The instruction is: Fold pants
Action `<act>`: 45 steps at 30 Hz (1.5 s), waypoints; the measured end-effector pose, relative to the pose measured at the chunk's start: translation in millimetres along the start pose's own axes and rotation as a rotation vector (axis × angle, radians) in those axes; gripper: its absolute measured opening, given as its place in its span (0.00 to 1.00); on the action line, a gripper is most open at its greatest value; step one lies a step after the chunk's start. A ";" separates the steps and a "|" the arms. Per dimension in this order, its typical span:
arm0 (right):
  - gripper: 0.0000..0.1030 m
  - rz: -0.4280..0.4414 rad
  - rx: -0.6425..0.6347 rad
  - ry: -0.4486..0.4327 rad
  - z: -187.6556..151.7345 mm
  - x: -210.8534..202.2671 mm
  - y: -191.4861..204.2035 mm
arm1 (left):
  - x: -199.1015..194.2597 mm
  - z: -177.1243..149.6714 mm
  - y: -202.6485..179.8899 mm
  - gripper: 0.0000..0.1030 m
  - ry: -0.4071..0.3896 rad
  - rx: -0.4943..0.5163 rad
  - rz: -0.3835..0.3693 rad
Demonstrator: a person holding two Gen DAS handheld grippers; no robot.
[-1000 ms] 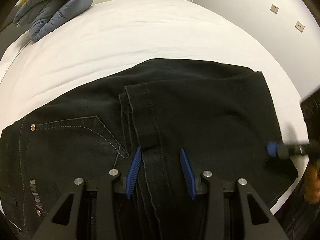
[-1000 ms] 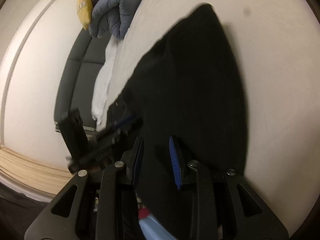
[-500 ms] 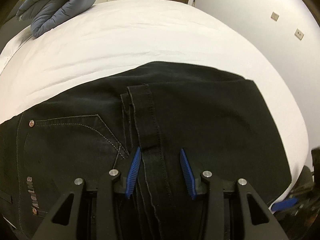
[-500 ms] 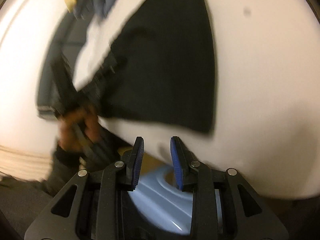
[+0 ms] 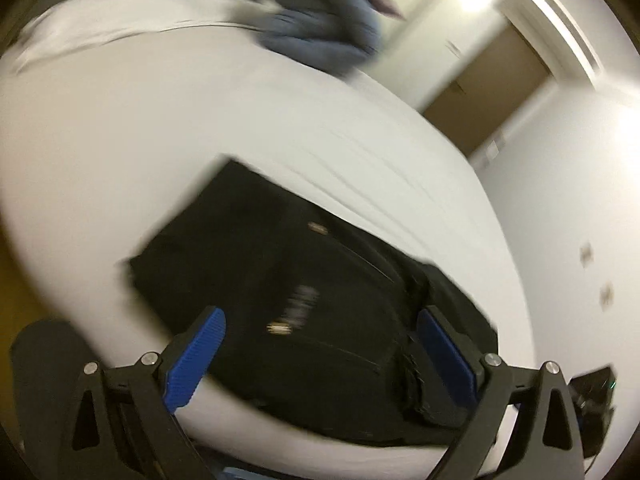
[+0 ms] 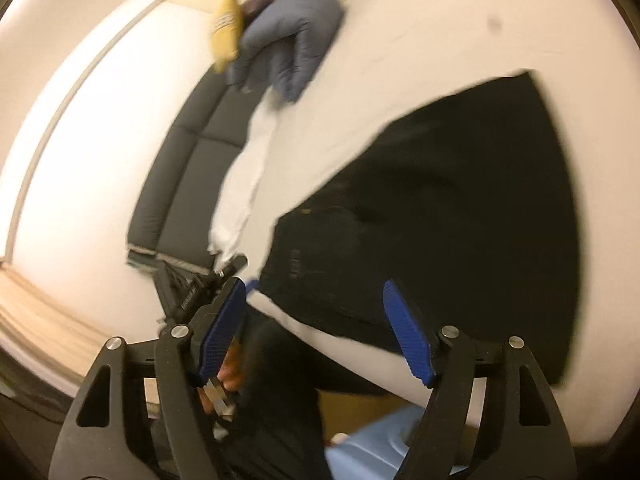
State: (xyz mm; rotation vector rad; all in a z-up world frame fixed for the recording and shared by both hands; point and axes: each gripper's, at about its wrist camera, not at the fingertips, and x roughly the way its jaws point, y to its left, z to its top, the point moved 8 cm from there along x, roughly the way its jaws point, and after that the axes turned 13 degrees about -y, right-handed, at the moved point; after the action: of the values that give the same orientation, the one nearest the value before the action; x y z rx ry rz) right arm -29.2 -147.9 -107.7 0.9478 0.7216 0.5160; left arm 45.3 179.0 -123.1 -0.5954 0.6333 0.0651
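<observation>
Pants (image 5: 312,304) lay folded flat on the bed (image 5: 200,140), so both grippers, left (image 5: 320,352) and right (image 6: 320,328), had just opened wide, empty, apparently done with that fold.

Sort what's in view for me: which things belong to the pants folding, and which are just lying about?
Job:
- black denim pants, folded on the bed
- white bed sheet under them
- left tongs and right tongs, both open and empty

Lying about:
- grey-blue padded quilt
- yellow cushion
- dark sofa
</observation>
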 end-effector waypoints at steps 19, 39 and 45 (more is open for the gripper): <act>0.69 0.048 0.008 0.191 11.9 126.2 16.7 | 48.9 -2.3 96.7 0.71 0.028 -0.470 -0.036; 0.68 -0.125 0.133 0.264 21.6 198.5 -46.2 | 28.4 22.1 -81.0 0.14 -0.030 0.132 -0.168; 0.70 0.027 0.072 0.220 64.1 173.9 3.7 | 34.6 -22.8 -159.2 0.14 0.008 0.401 -0.196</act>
State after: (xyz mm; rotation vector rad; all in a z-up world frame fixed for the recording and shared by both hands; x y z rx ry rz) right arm 132.9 -62.6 -136.0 0.9786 0.9309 0.6279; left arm 98.2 30.1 -77.5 -0.2669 0.5725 -0.2438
